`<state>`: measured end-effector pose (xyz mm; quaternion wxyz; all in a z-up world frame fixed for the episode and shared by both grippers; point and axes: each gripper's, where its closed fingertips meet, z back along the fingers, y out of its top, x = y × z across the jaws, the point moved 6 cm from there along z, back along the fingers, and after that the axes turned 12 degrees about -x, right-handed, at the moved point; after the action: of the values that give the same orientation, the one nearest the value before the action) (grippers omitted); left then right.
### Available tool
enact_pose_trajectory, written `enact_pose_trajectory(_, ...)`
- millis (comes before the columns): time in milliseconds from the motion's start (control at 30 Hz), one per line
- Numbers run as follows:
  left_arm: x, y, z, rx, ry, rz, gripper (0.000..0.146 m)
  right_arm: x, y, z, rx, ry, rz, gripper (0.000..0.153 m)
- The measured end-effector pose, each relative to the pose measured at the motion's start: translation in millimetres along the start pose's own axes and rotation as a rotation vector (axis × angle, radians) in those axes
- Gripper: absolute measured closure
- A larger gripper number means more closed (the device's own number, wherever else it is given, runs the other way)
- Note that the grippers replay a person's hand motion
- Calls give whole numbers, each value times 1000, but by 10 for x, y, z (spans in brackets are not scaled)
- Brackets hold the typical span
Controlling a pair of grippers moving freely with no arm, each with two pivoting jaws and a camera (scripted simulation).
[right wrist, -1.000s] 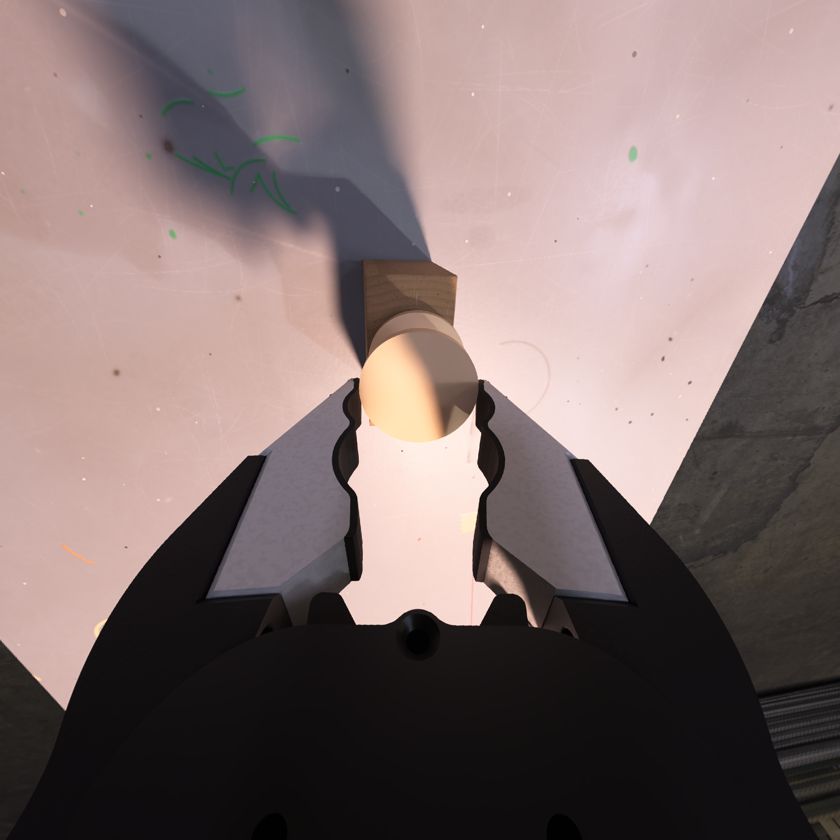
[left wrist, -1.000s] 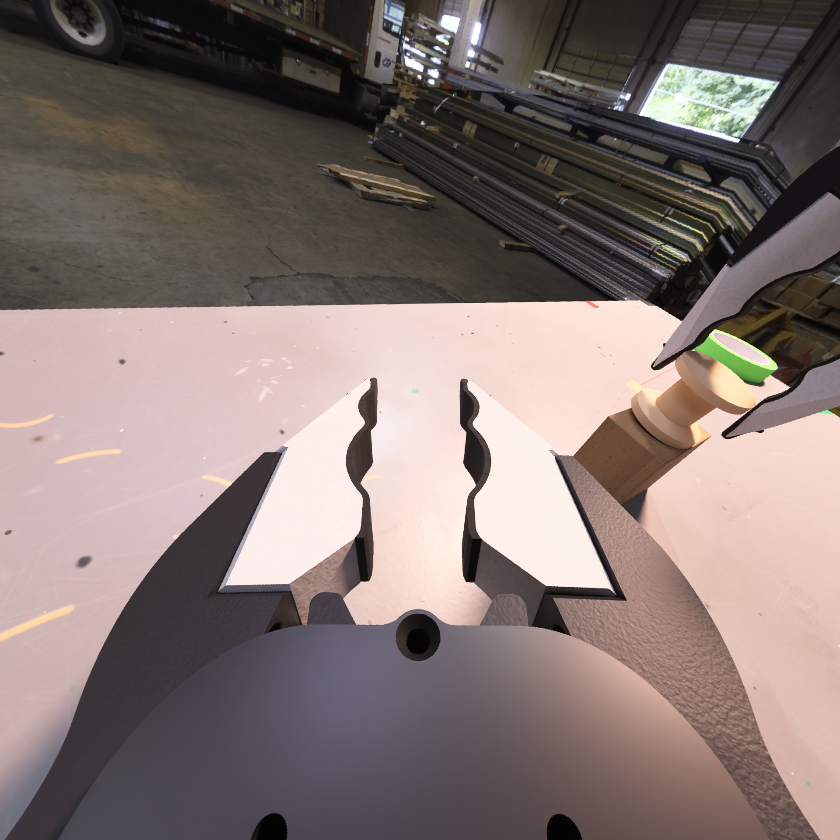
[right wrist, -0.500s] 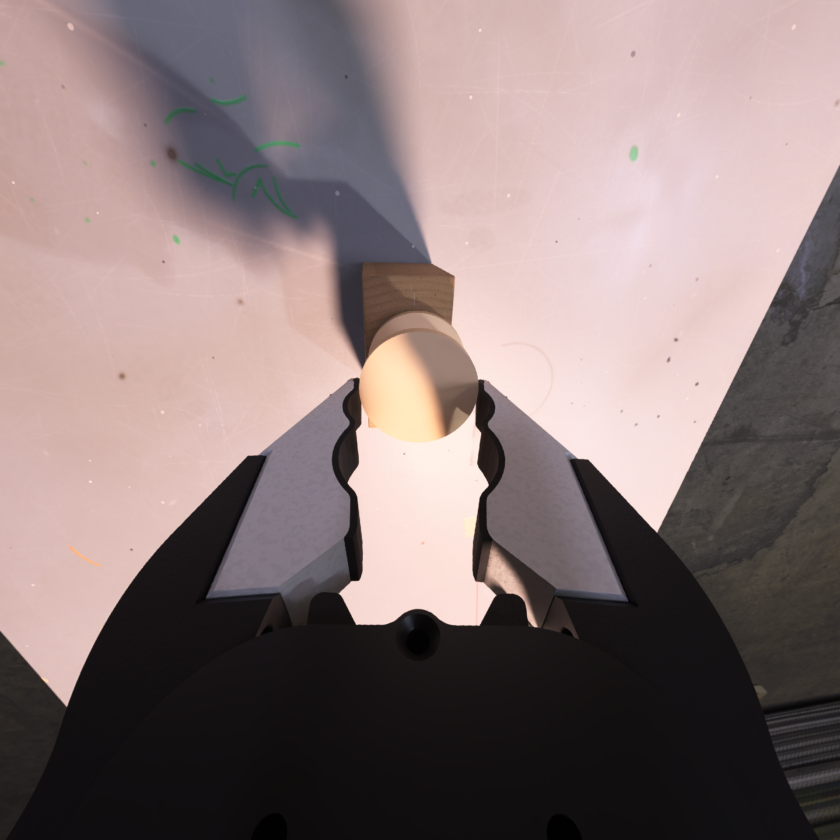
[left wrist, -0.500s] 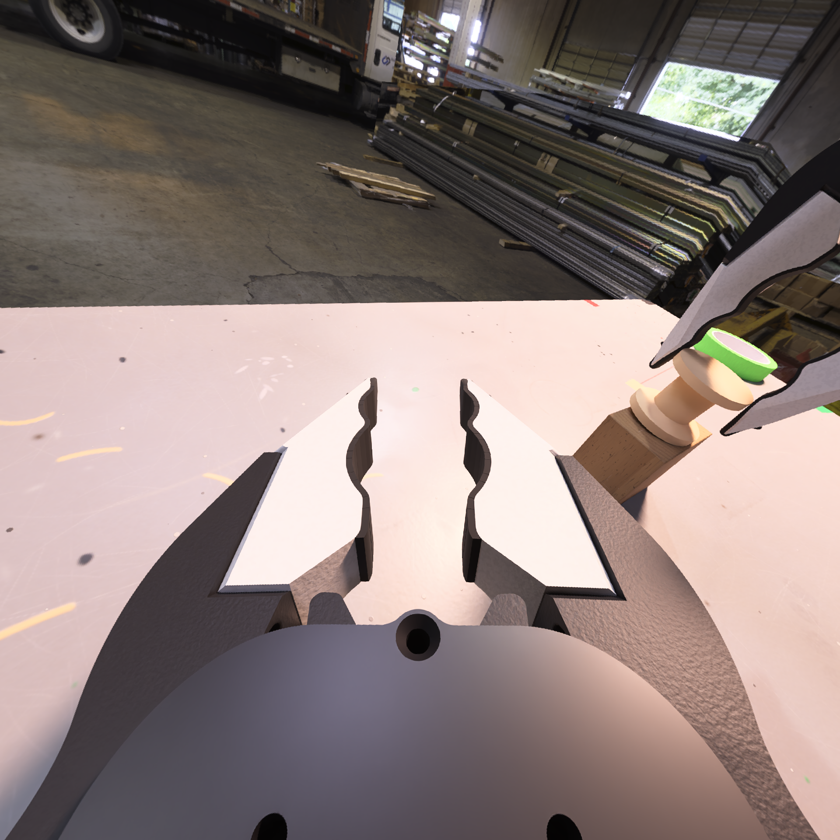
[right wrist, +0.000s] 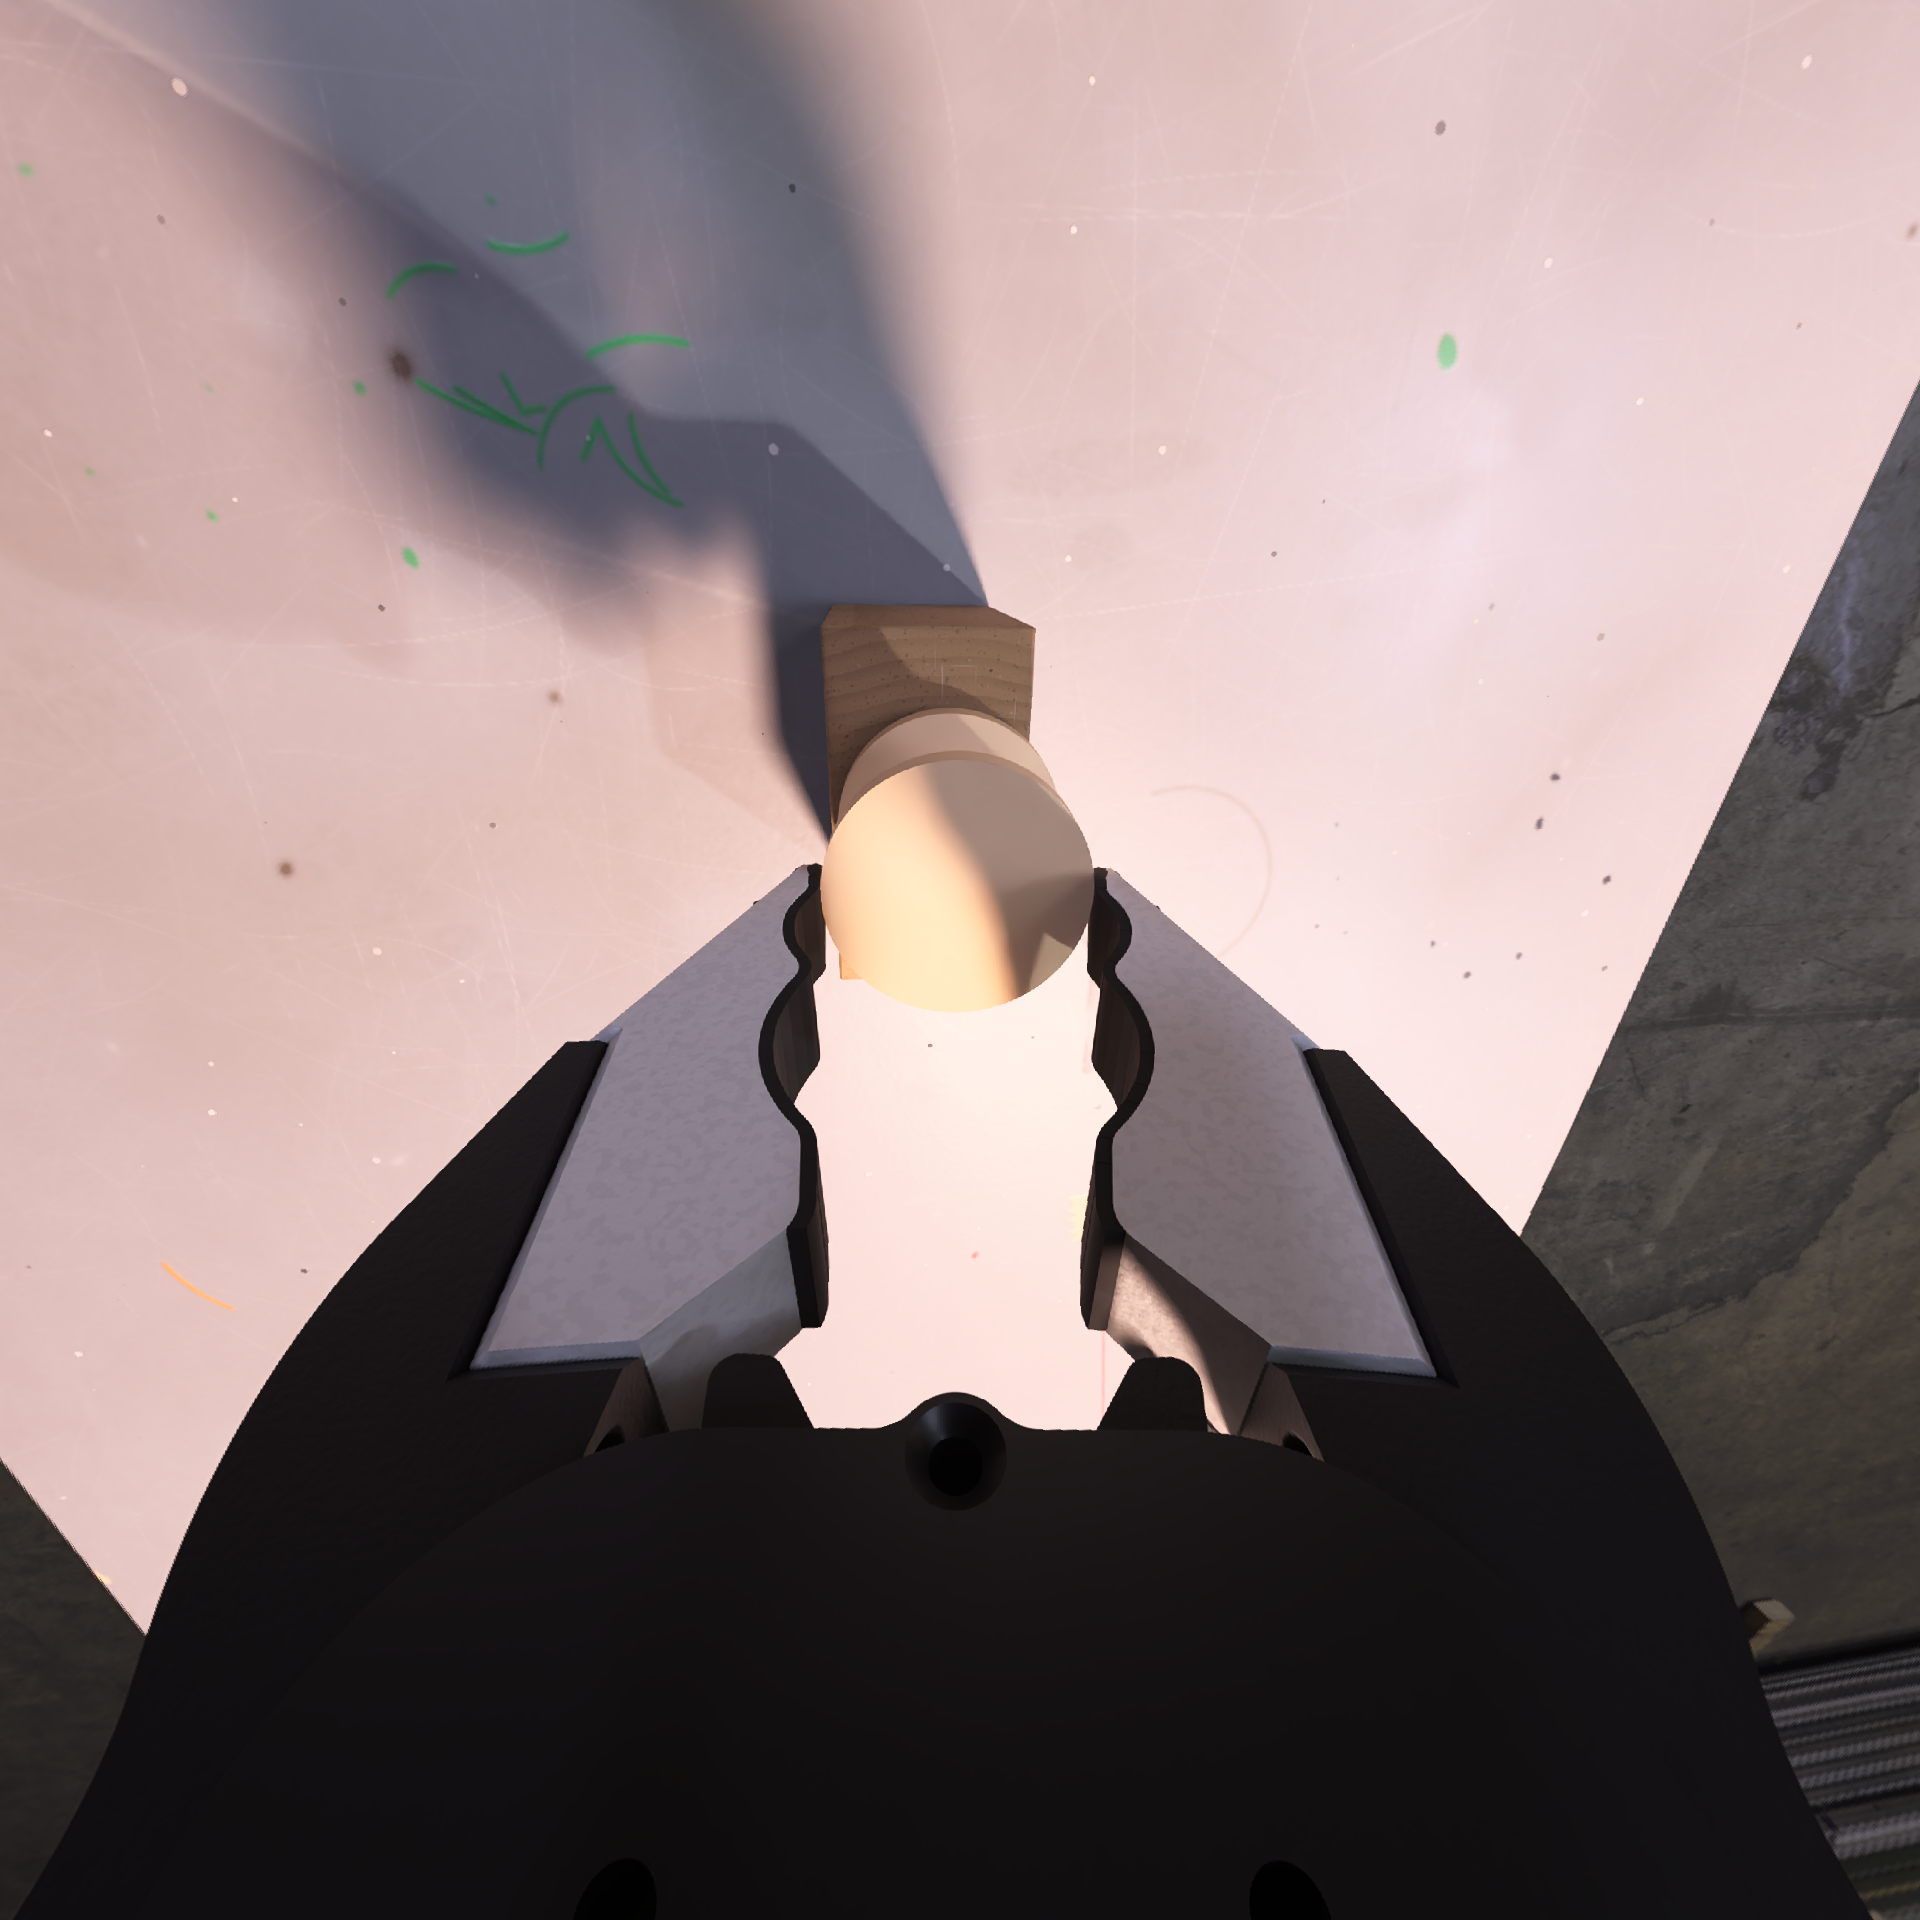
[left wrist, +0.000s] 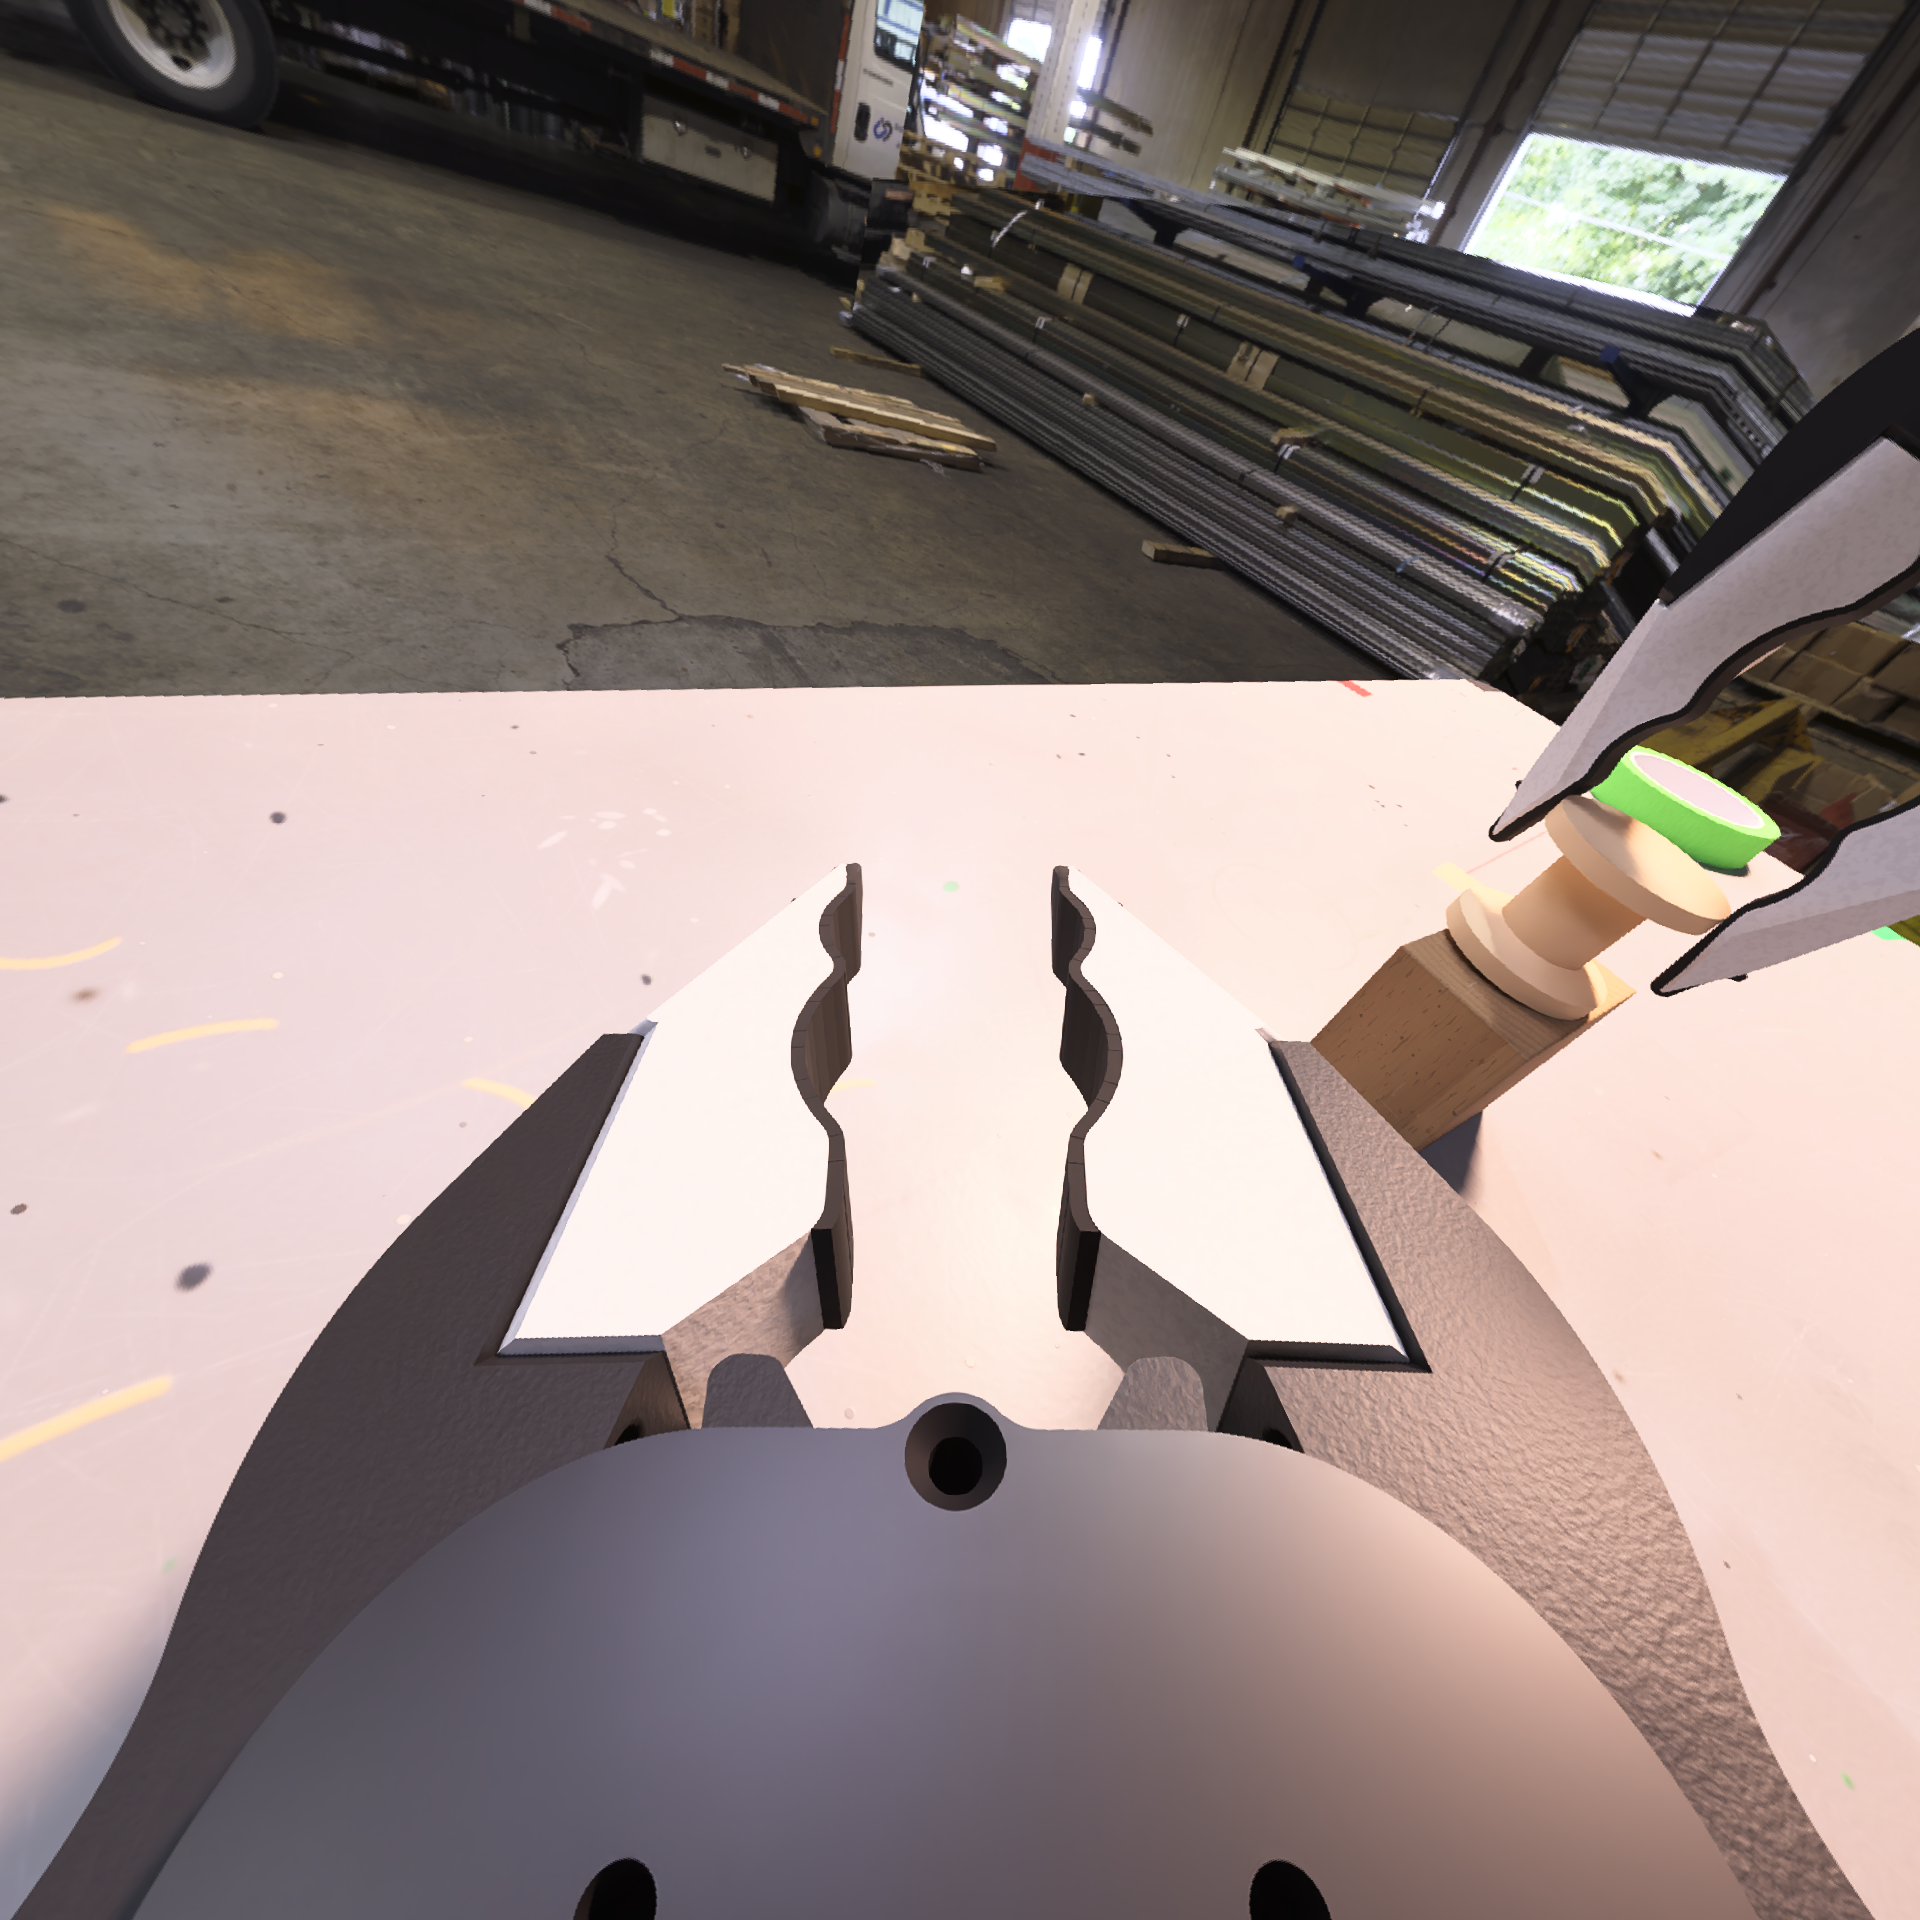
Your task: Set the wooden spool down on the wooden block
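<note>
Stands upright on the wooden block (right wrist: pixel 928 665), the wooden spool (right wrist: pixel 951 888), lower flange on the block's top face, block on the table (left wrist: pixel 416 831); flanks the upper flange with fingertips at or barely off its rim, the right gripper (right wrist: pixel 954 914), so whether clamped or just released cannot be told. Judged best: spread the 2 fingers evenly; lift straight up along the spool's axis; avoid sideways drag, which could tip it, and the green tape roll (left wrist: pixel 1683 805) beyond. Waits apart and empty, well clear, the left gripper (left wrist: pixel 954 904).

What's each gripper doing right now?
Left gripper: open, holding nothing.
Right gripper: fingertips astride the wooden spool on the wooden block; grip or release cannot be told.
</note>
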<state>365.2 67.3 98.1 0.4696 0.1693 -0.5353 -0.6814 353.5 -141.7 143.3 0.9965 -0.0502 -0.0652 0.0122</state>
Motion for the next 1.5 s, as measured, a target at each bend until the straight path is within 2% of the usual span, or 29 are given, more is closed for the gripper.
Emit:
enact_pose_trajectory(300,-5,1,-4,-2,-1,3,110,-2,-5,10,16,-11,-4,102)
enact_pose_trajectory(567,-12,-2,1,-1,-1,6,110,19,-21,155,71,-29,-43,93)
enact_pose_trajectory(767,-14,2,-3,-1,-12,28,109,82,106,485,248,4,-135,86)
enact_pose_trajectory(900,-38,16,-6,3,18,33,109,184,354,806,400,-15,-151,82)
enact_pose_trajectory(1067,-16,92,28,72,95,-25,112,433,954,1292,576,-57,-115,83)
enact_pose_trajectory(1200,-1,98,61,86,126,-51,112,718,1680,1498,608,-101,-44,85)
enact_pose_trajectory(1333,-53,62,154,99,111,37,111,910,2666,1473,595,-62,44,86)
enact_pose_trajectory(1500,-206,-4,423,137,147,117,111,921,3955,1165,529,-25,193,85)
